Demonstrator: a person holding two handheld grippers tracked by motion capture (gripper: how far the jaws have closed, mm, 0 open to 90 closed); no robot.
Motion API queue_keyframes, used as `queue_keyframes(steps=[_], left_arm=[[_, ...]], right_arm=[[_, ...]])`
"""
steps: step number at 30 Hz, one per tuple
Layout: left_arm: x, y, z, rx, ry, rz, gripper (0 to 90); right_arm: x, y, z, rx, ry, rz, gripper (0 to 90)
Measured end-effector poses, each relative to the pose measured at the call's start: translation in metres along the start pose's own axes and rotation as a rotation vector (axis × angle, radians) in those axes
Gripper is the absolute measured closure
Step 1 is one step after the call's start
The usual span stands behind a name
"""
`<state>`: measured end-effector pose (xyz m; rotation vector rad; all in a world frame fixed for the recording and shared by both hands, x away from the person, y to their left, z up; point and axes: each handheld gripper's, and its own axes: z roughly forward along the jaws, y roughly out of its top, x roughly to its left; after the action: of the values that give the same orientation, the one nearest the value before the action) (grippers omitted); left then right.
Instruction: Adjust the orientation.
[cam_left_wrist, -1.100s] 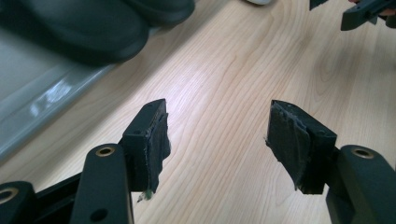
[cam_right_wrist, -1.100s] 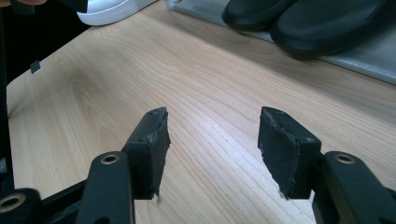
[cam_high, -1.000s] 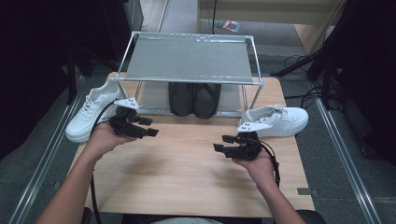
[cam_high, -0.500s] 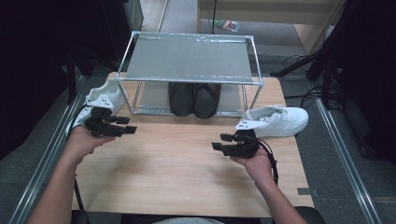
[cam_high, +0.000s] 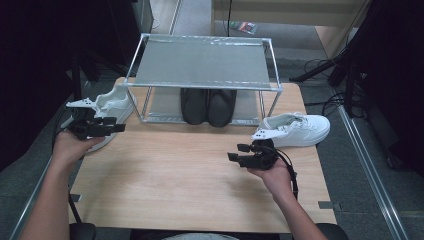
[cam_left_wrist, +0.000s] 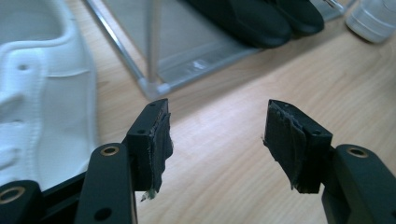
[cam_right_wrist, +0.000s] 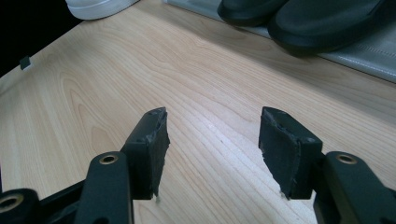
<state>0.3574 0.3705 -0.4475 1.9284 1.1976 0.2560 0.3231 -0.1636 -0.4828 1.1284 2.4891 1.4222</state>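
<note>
A: Left to right. The left gripper (cam_high: 102, 126) has its jaws spread, nothing between them. The white low-top leather sneaker at the left table edge (cam_high: 112, 107) lies just beside and beyond its fingertips (cam_left_wrist: 154, 135); in the left gripper view the shoe's perforated side panel (cam_left_wrist: 42, 93) sits left of the left pad, not touching.

B: Handling?

A: My judgement: light, with a firm rubber sole and a softer upper that gives under pressure. The leather looks smooth, so the pads may slip on the flat side. Best hold is probably the collar or heel rim, one pad inside and one outside.

B: Surroundings?

A: Ahead and right of the left fingertips, a two-tier metal shoe rack with grey shelves (cam_high: 202, 62); its corner post (cam_left_wrist: 153, 44) stands close to the sneaker and could snag it on a lift. A pair of black slippers (cam_high: 207, 105) occupies the lower shelf.

B: Right side?

A: The right gripper (cam_high: 241, 152) is likewise spread with nothing in it, over bare wooden table (cam_high: 170, 170). A second white sneaker (cam_high: 295, 130) lies behind it, close by.
</note>
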Motion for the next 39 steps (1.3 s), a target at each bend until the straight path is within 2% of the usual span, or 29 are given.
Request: queue_keyframes(steps=[2,4,5,10,12,15,16,18,21,22,24,28,31,32,35,37,39], left_arm=[[0.013,0.004,0.001,-0.013,0.026,-0.036,42.4],[0.016,0.006,0.001,-0.011,0.04,-0.04,43.6],[0.021,0.012,0.002,-0.01,0.065,-0.035,43.7],[0.034,0.025,0.003,-0.009,0.066,-0.064,44.2],[0.036,0.027,0.003,-0.004,0.08,-0.06,44.4],[0.049,0.032,0.002,-0.025,0.122,-0.082,45.0],[0.049,0.032,0.002,-0.025,0.122,-0.082,45.3],[0.058,0.034,0.005,-0.03,0.121,-0.112,45.6],[0.061,0.037,0.011,-0.02,0.127,-0.108,45.7],[0.062,0.038,0.015,0.0,0.139,-0.097,45.7],[0.066,0.038,0.021,-0.001,0.143,-0.096,47.3],[0.075,0.035,0.024,-0.028,0.123,-0.115,52.9],[0.076,0.036,0.017,-0.089,0.175,-0.093,54.2],[0.077,0.039,0.013,-0.093,0.181,-0.093,53.7],[0.08,0.04,0.015,-0.061,0.187,-0.086,52.8],[0.086,0.037,0.025,-0.012,0.168,-0.11,52.9],[0.088,0.033,0.033,0.049,0.166,-0.096,53.5]], right_arm=[[-0.001,-0.003,-0.002,0.003,-0.01,0.005,43.6],[-0.001,-0.004,-0.002,0.004,-0.016,0.006,43.6],[-0.003,-0.006,-0.004,0.005,-0.025,0.014,43.6],[-0.005,-0.012,-0.013,-0.007,-0.051,0.03,43.6],[-0.006,-0.013,-0.015,-0.008,-0.054,0.034,43.5],[-0.007,-0.019,-0.023,-0.014,-0.076,0.052,43.4],[-0.007,-0.019,-0.023,-0.014,-0.076,0.052,43.4],[-0.007,-0.024,-0.029,-0.02,-0.089,0.064,43.3],[-0.008,-0.027,-0.032,-0.022,-0.093,0.071,42.9],[-0.008,-0.028,-0.033,-0.021,-0.092,0.077,43.0],[-0.007,-0.03,-0.036,-0.027,-0.093,0.078,42.9],[-0.007,-0.033,-0.04,-0.033,-0.102,0.087,42.9],[-0.008,-0.035,-0.043,-0.038,-0.111,0.093,42.9],[-0.009,-0.035,-0.044,-0.043,-0.114,0.097,42.9],[-0.009,-0.036,-0.045,-0.041,-0.114,0.093,42.9],[-0.009,-0.037,-0.044,-0.027,-0.117,0.095,42.8],[-0.01,-0.037,-0.042,-0.026,-0.114,0.092,42.6]])
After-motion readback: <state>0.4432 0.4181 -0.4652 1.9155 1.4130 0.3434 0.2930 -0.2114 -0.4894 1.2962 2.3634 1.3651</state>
